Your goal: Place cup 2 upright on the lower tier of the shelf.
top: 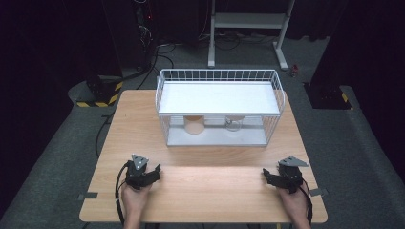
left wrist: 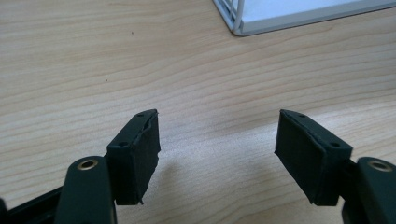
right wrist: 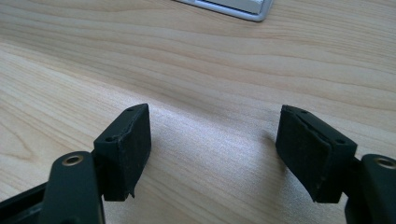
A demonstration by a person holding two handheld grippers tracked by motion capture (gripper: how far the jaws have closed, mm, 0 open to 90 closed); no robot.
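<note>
Nearest the person, both hands rest on the front edge of the wooden table (top: 205, 191), well apart from each other. The left gripper (top: 145, 175) sits near the front-left corner with its jaws spread wide over bare wood, nothing between them, as the left gripper view confirms. The right gripper (top: 272, 177) sits near the front-right corner, its jaws likewise spread and empty in the right gripper view. This looks like a starting pose: no reach is under way and nothing is held. Farther back stands a white wire rack (top: 219, 107), its long axis running left to right across the table and its open front facing the person. A corner of the rack's base shows at the top of the left gripper view (left wrist: 243, 28). On the rack's lower shelf, under the solid upper shelf, a tan cup (top: 194, 124) stands upright to the left of centre, and a clear glass (top: 233, 123) stands near it to the right, the two apart. These are the things nearest the grippers, so the next move probably calls for a forward reach, going in low under the upper shelf to take a cup by its side.
</note>
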